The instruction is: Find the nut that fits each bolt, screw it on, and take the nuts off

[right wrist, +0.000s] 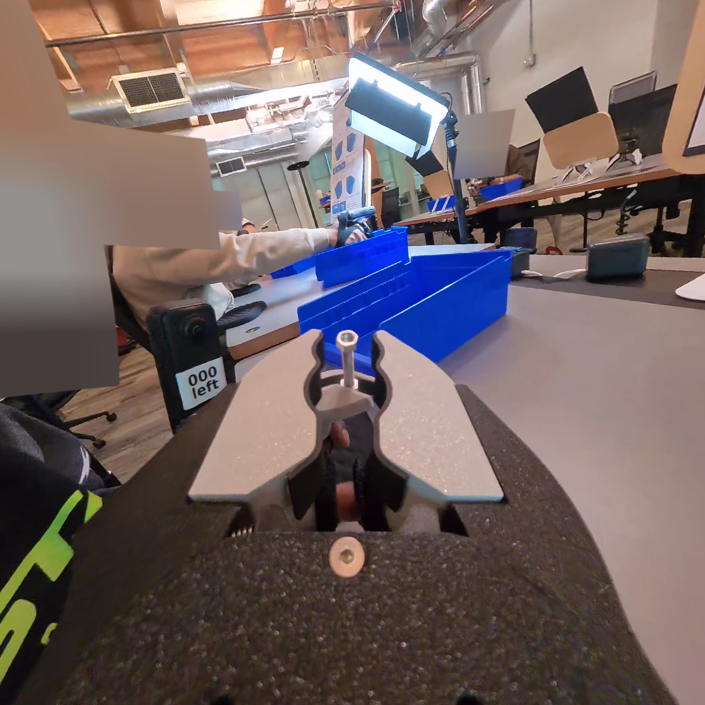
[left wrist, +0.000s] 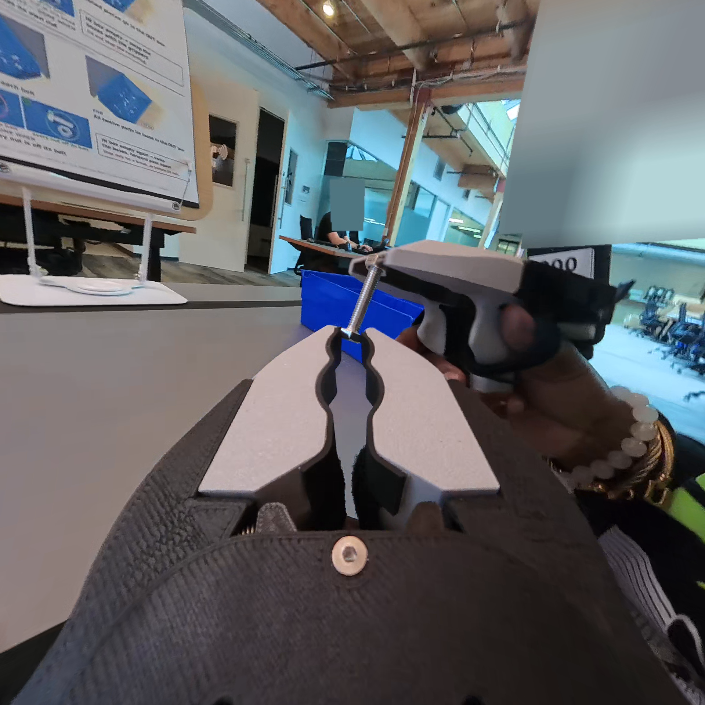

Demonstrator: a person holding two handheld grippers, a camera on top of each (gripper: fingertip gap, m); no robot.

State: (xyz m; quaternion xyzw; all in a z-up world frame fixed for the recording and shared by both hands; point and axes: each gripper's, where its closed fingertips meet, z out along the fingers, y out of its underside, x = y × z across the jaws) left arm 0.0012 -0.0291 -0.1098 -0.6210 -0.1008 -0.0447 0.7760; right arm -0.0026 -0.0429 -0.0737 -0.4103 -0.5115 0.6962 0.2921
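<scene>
Left tool clamps the threaded steel bolt by its head; right tool stands apart around the hex nut, pads clear, above the matte grey worktop.

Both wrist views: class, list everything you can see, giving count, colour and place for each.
bolt: one, silver, spanning between the two grippers
nut: one, silver, on the bolt's threaded end
bins: several, blue, on the tables beyond the grippers
table: one, grey, under everything
instruction board: one, white, on a stand, far left
light panel: one, black, lit, behind the bins
left gripper: grey fingers, clamped on the bolt's head
right gripper: grey fingers, open either side of the nut
</scene>
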